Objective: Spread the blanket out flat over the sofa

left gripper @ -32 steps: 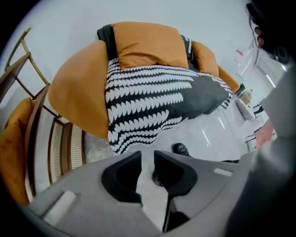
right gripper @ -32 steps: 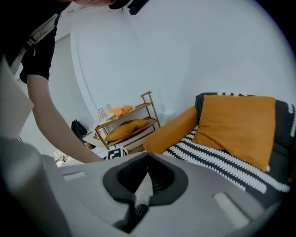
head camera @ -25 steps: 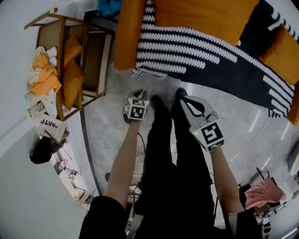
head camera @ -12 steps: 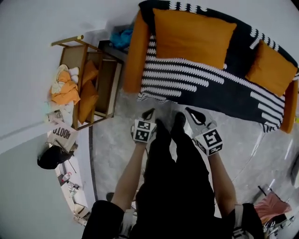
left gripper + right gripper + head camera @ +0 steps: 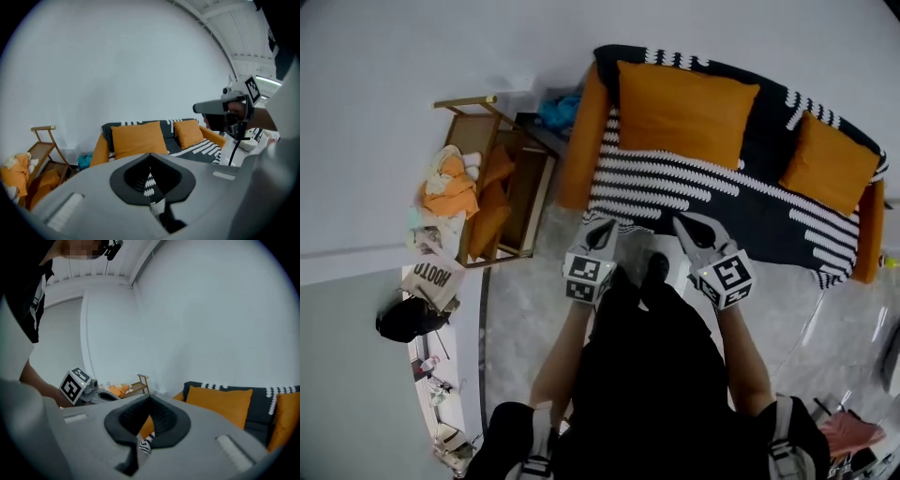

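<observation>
Nearest to us are our own black trousers (image 5: pixel 647 366) and bare forearms, each hand carrying a grey plastic gripper topped by a cube with square markers. The left gripper (image 5: pixel 605 225) has its dark ribbed pads brought together at the tip with nothing between them. The right gripper (image 5: pixel 682 222) is likewise closed to a point and empty. In each gripper view the pads meet at the tip and bow apart behind it, leaving a small window. Through that window the far striped cloth shows.

Under us lies a glossy grey marbled floor (image 5: pixel 516 300). To the left stands a slatted wooden rack (image 5: pixel 520 192) holding orange cushions and a heap of soft clothes. A black bag (image 5: pixel 403 319) sits nearer the wall.

Beyond the gripper tips the blanket (image 5: pixel 722 192) lies over the sofa (image 5: pixel 586 141). It is a chunky black knit with white scalloped stripes. It covers the seat and backrest, and its hem hangs over the front edge. The sofa is orange with rounded arms. A large orange cushion (image 5: pixel 684 112) and a smaller one (image 5: pixel 828 164) lean on the blanket against the back. Behind is a plain white wall (image 5: pixel 487 47).

A second ago the head view caught only the sofa's front. Now the whole sofa shows, farther off, the grippers point level at it, and the blanket lies as before.
</observation>
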Tool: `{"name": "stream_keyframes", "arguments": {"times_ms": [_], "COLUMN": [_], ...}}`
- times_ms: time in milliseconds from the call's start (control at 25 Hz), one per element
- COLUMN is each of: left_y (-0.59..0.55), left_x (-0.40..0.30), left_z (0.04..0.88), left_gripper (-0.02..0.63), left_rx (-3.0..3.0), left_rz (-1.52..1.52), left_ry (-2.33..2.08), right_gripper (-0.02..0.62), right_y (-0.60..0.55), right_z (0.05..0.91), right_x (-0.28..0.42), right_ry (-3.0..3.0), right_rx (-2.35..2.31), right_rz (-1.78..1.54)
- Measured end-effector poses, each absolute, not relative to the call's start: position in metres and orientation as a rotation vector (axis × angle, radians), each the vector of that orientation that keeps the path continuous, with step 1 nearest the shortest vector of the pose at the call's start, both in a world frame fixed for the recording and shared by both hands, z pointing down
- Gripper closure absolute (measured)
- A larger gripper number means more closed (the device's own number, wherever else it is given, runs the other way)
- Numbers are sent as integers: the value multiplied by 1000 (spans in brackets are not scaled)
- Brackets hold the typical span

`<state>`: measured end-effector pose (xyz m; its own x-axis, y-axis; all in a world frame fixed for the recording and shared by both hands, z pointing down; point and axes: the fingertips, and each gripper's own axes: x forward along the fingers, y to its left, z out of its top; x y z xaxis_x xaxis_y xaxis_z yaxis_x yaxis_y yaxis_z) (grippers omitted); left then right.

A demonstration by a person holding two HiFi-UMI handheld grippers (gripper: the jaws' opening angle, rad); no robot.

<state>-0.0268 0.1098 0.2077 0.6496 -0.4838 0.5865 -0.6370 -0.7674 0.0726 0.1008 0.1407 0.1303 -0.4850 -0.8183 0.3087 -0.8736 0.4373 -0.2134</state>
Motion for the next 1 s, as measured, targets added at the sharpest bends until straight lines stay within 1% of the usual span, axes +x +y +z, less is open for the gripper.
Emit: {"name": "stream_keyframes", "arguments": {"times_ms": [200, 400, 640, 1000], "left_y": [105, 102, 109, 113], "left_x": [-4, 9, 14, 14], "left_z": [144, 94, 64, 46], "left_gripper": [594, 594, 594, 594], "left_rx": [2683, 2747, 2774, 2786], "left_rz": [577, 414, 339, 307], "left_ry": [-838, -802, -763, -755], "right_gripper": [592, 592, 593, 594], "right_y": [138, 133, 136, 136], "right_z": [103, 75, 55, 50], "right_x": [102, 98, 85, 70], "right_ry": [-2552, -2591, -2621, -2641], "right_rx": [1528, 1565, 1544, 1499], "right_rz": [498, 483, 446, 420]}}
